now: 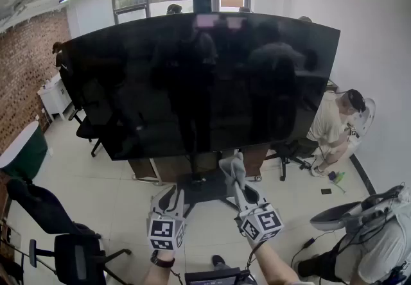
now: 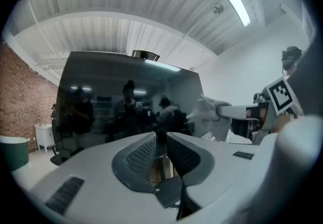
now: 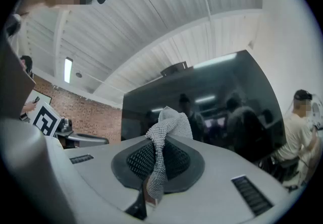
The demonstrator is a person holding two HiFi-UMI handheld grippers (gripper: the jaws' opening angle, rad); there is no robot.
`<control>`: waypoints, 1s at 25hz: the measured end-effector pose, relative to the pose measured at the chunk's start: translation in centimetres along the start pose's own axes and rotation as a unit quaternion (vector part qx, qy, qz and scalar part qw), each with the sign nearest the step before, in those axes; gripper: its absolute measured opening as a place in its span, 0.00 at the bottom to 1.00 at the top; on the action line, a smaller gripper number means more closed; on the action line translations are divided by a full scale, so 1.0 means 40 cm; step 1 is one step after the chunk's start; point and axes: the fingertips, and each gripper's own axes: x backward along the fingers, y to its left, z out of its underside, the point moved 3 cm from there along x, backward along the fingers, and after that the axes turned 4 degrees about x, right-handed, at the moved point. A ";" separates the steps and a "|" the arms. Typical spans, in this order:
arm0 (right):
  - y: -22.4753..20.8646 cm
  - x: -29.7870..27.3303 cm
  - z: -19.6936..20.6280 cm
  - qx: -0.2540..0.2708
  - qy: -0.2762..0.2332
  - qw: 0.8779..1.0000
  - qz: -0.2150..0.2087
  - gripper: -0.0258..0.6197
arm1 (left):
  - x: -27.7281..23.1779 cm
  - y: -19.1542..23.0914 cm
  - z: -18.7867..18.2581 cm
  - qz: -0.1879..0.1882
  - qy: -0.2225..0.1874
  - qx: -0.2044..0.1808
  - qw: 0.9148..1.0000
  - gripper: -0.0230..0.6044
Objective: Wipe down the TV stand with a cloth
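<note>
The right gripper [image 3: 160,142] is clenching the cloth [image 3: 169,123]; the left gripper [image 2: 161,140] is waiting slightly parted, empty. Pinched thinly, the cloth could slip against the TV stand [image 1: 202,189].

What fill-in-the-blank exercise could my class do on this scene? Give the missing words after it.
The grey cloth is clamped in the ____ gripper. The left gripper holds ____ between its jaws. Both grippers point toward the big dark ____ on its stand. The wall at the head view's left is built of ____.
Missing words: right; nothing; TV; brick.
</note>
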 end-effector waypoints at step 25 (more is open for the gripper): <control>-0.080 -1.122 -0.911 0.231 -0.083 0.966 -0.082 0.08 | -0.474 0.238 -0.909 -0.124 -0.230 -0.118 0.958 0.17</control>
